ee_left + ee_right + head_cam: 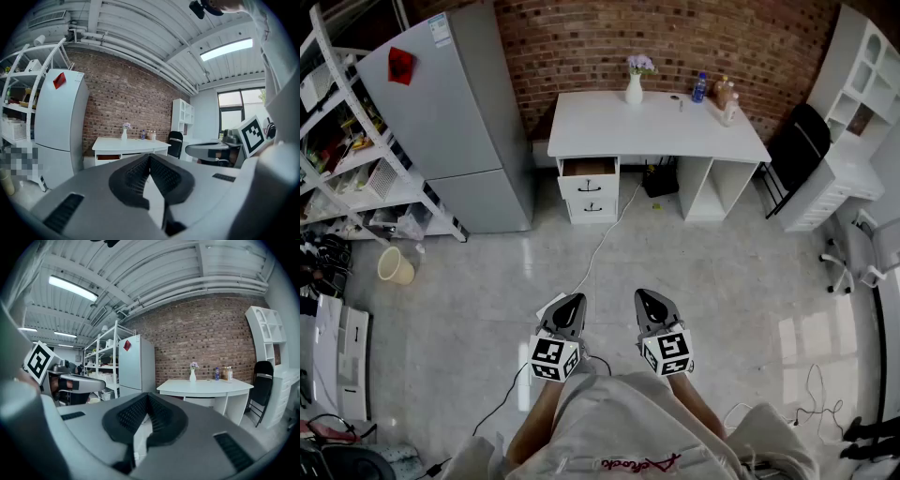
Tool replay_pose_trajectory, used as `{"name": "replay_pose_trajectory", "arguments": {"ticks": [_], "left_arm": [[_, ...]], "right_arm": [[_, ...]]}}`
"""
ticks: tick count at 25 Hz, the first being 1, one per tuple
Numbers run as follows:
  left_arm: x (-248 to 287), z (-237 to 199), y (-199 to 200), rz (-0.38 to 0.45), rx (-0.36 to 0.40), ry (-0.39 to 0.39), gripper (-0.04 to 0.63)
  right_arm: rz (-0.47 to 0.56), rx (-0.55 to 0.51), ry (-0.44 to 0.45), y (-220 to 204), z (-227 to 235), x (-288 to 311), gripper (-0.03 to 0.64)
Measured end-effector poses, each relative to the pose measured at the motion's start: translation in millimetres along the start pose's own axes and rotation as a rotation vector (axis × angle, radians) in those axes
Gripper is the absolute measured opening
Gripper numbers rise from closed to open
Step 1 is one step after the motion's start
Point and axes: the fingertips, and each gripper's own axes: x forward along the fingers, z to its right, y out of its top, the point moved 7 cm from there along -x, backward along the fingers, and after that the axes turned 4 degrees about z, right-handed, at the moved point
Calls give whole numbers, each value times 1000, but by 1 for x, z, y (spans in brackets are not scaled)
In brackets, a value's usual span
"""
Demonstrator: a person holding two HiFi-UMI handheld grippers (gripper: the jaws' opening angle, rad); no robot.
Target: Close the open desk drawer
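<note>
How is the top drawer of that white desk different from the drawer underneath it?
The top drawer is pulled out, so its brownish inside shows; the lower drawer is pushed in, with its inside hidden. The top drawer's front stands forward of the lower drawer's front and looks wider from the head view. Both have white fronts with a dark handle.

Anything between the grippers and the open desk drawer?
Nothing standing. Bare tiled floor separates the left gripper and right gripper from the open top drawer of the white desk; only a thin white cable lies along it.
</note>
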Motion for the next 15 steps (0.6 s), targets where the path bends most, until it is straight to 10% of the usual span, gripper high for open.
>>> {"name": "replay_pose_trajectory", "arguments": {"ticks": [15], "left_arm": [[22, 9, 1, -5, 5, -9, 14]], "right_arm": [[1, 47, 41, -1, 22, 0, 18]]}}
